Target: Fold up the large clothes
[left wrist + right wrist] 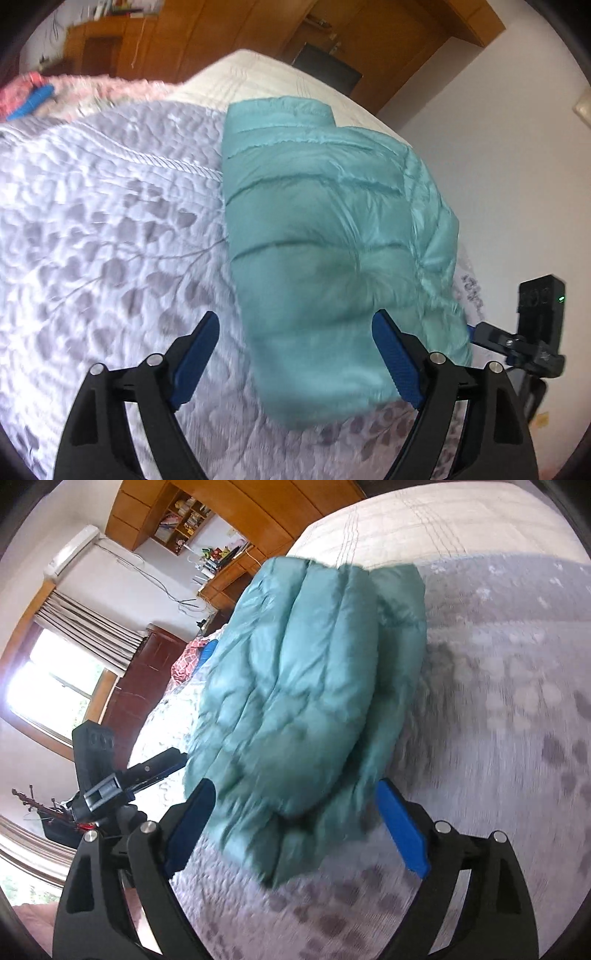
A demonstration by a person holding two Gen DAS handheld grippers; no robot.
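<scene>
Teal puffer jacket [325,229] folded up into a chunky bundle, lying on the grey leaf-print quilt [110,229] on the bed, over toward the quilt's edge by the white wall [517,147]. Left gripper [295,354] spread wide, blue pads [195,362] on either side of the bundle's near end, apparently not pinching anything. Right gripper [295,827] spread wide too, same deal, jacket [295,686] sitting between and beyond the fingers; couldn't tell for sure whether the pads actually touched fabric, bit blurry down there. Cream bedspread [251,77] past the quilt, pink blanket [110,88] bunched at the far side. Wooden cabinets [221,29] along the back. Window with curtains [55,672] and a wall air conditioner [74,546] visible from the right wrist view.
</scene>
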